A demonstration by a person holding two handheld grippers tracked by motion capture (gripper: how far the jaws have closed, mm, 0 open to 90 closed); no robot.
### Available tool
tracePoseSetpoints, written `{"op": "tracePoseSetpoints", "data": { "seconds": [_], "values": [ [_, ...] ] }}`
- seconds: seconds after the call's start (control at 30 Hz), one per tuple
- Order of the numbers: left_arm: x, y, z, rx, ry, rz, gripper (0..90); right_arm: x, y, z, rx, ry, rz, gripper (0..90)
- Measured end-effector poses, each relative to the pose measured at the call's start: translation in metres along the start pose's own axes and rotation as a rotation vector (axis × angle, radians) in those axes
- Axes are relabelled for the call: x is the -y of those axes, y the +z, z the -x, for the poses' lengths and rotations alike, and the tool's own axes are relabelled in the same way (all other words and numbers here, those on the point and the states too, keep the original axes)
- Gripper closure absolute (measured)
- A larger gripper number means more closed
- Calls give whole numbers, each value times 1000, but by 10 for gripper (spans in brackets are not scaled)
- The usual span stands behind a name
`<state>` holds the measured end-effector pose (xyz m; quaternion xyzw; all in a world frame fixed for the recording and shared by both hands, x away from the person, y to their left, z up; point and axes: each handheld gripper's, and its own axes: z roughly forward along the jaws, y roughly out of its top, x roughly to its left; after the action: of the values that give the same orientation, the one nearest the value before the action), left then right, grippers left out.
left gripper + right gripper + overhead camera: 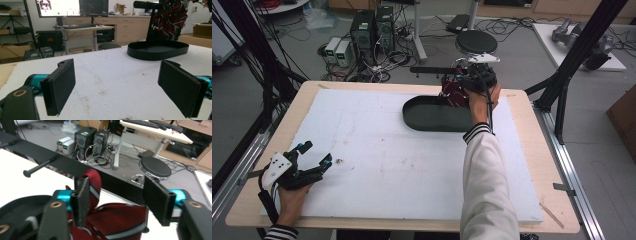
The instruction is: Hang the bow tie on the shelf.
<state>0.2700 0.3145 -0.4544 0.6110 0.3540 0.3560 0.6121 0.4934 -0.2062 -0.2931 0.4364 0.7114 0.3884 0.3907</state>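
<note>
Red striped cloth (pixel 117 220) hangs between the right hand-held gripper (pixel 120 197) (jaws apart), above the black tray (pixel 432 117)

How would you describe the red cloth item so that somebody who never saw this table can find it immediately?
Start from the white foam board that covers the table, and go to the black oval tray at its far side. At the tray's far right rim, under the right gripper, sits the dark red striped cloth. It is the only red, soft thing there; everything around it is black or white.
</note>
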Motion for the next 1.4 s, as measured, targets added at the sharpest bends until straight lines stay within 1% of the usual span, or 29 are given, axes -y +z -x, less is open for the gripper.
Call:
{"op": "tracePoseSetpoints", "data": {
  "seconds": [0.03,0.1,0.13,0.17,0.23,0.33,0.37,0.47,0.57,0.6,0.63,0.67,0.77,0.87,1.0,1.1,1.13,1.17,1.23,1.4],
  "values": [
    [0,0,0,1,0,-1,149,0,0,0,4,-9,-6,324],
    [0,0,0,1,0,-1,149,0,0,0,17,-23,-11,321],
    [0,0,0,1,0,-1,149,0,0,0,21,-21,-13,314],
    [0,0,0,0,1,-1,149,0,0,0,35,-23,-18,300],
    [0,0,0,1,0,-1,149,-1,-1,0,52,-36,-24,293],
    [0,0,0,1,1,-2,149,-1,-1,0,60,-45,-26,291],
    [0,0,0,1,1,-1,149,-1,-2,0,73,-63,-34,291],
    [0,0,0,1,1,-2,149,-1,-1,0,84,-75,-40,291],
    [0,0,0,1,0,-1,149,-1,0,0,85,-84,-49,291],
    [0,0,0,1,0,0,149,-1,0,-2,85,-100,-58,291],
    [0,0,0,0,-1,1,149,-1,0,-2,85,-100,-58,291],
    [0,0,0,1,-1,0,149,-1,0,-3,84,-112,-62,291],
    [0,0,0,0,0,2,149,-1,0,-3,85,-110,-67,291],
    [0,0,0,1,0,1,149,0,0,-1,95,-115,-83,289],
    [0,0,0,2,0,1,149,0,-2,0,98,-143,-101,275],
    [0,0,0,2,1,2,149,0,-3,1,98,-147,-103,266],
    [0,0,0,2,2,1,149,0,-3,1,96,-149,-107,251],
    [0,0,0,1,3,2,149,1,-3,1,99,-148,-112,211],
    [0,0,0,1,2,3,149,2,-3,2,98,-143,-116,194],
    [0,-1,0,1,4,3,149,4,-4,3,93,-138,-129,185]
  ]
}}
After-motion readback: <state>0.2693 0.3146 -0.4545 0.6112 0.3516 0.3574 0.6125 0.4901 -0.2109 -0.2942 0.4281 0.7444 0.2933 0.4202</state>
